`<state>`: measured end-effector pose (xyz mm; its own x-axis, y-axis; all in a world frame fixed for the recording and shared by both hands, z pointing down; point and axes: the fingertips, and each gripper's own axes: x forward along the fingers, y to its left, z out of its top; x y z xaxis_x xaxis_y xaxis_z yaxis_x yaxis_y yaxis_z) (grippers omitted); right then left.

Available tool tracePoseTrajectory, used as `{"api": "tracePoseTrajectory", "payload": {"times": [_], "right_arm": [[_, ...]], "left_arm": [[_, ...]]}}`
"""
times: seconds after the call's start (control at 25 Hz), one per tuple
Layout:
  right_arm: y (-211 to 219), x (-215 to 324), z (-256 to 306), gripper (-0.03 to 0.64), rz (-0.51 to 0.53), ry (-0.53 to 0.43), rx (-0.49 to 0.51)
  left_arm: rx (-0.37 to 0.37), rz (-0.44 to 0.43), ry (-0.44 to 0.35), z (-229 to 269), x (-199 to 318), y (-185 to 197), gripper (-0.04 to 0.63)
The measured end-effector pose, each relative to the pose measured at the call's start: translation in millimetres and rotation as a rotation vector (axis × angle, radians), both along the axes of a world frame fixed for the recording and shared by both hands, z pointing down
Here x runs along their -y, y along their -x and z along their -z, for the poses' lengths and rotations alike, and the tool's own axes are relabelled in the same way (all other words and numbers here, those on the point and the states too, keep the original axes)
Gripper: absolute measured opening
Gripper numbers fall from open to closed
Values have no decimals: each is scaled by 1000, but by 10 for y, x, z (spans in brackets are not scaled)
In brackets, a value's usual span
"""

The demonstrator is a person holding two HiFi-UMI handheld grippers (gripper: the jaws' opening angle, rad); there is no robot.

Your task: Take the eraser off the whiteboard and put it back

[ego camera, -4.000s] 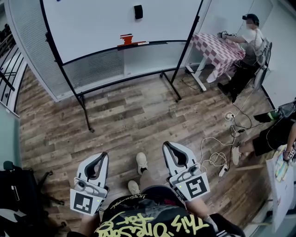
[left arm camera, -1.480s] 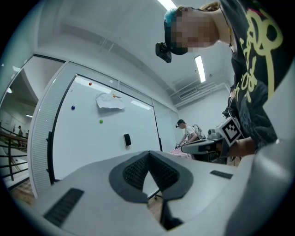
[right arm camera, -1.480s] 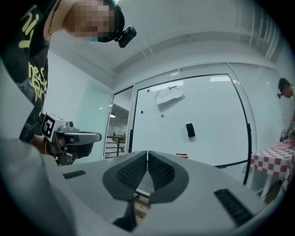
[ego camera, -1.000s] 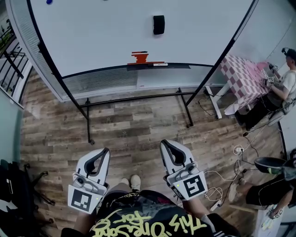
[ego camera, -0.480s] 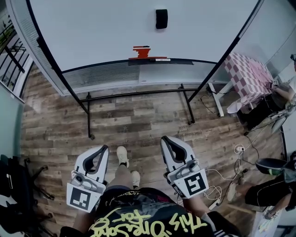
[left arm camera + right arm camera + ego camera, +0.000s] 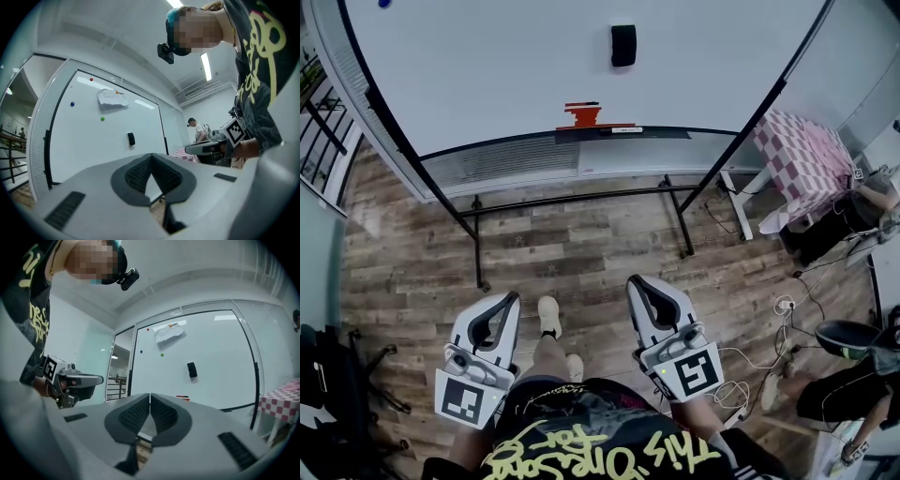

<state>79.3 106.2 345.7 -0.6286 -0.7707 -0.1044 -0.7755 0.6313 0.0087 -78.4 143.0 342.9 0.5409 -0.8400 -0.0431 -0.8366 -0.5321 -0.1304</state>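
Our left tongs [image 6: 508,302] and right tongs [image 6: 635,283] are both pressed together, pinching nothing, held level over the wooden floor [image 6: 581,239]; well ahead, the black eraser [image 6: 623,45] sits upright on the whiteboard [image 6: 487,66]; we judge it light, rigid, probably magnetic, best pinched across its two long sides.

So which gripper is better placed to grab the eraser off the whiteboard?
Right, marginally. The eraser sits nearly straight ahead of the right gripper; the left gripper is further aside. Both are shut, empty, far off.
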Motion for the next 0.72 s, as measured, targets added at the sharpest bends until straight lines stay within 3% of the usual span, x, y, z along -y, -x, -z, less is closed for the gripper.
{"api": "tracePoseTrajectory", "payload": {"times": [0.72], "right_arm": [[120, 679, 28, 11, -33, -19, 14]], "left_arm": [[-2, -31, -3, -9, 726, 109, 6]]}}
